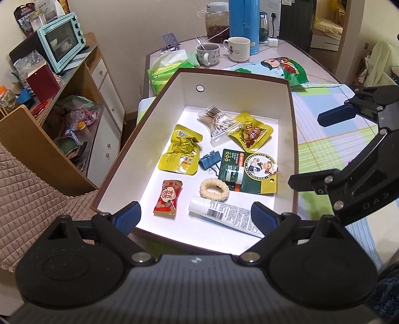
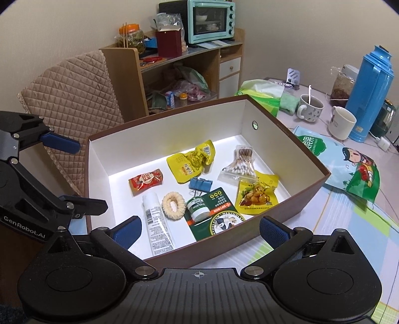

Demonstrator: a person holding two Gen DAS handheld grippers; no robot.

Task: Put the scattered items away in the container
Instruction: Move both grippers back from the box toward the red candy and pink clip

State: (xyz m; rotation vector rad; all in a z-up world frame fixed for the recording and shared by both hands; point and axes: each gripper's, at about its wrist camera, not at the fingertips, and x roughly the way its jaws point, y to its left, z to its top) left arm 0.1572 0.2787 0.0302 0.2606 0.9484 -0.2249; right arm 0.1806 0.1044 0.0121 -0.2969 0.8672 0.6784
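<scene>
A brown box with a white inside stands on the checked tablecloth. In it lie a bag of cotton swabs, two yellow snack packets, a blue binder clip, a green lip balm card, a cream hair tie, a red candy and a white tube. My left gripper hovers open over the box's near left corner. My right gripper stands open at its right rim. Both are empty.
Behind the box on the table are a green tissue pack, two mugs, a blue thermos, a jar and a large green snack bag. A quilted chair and a shelf with a mint oven stand to the left.
</scene>
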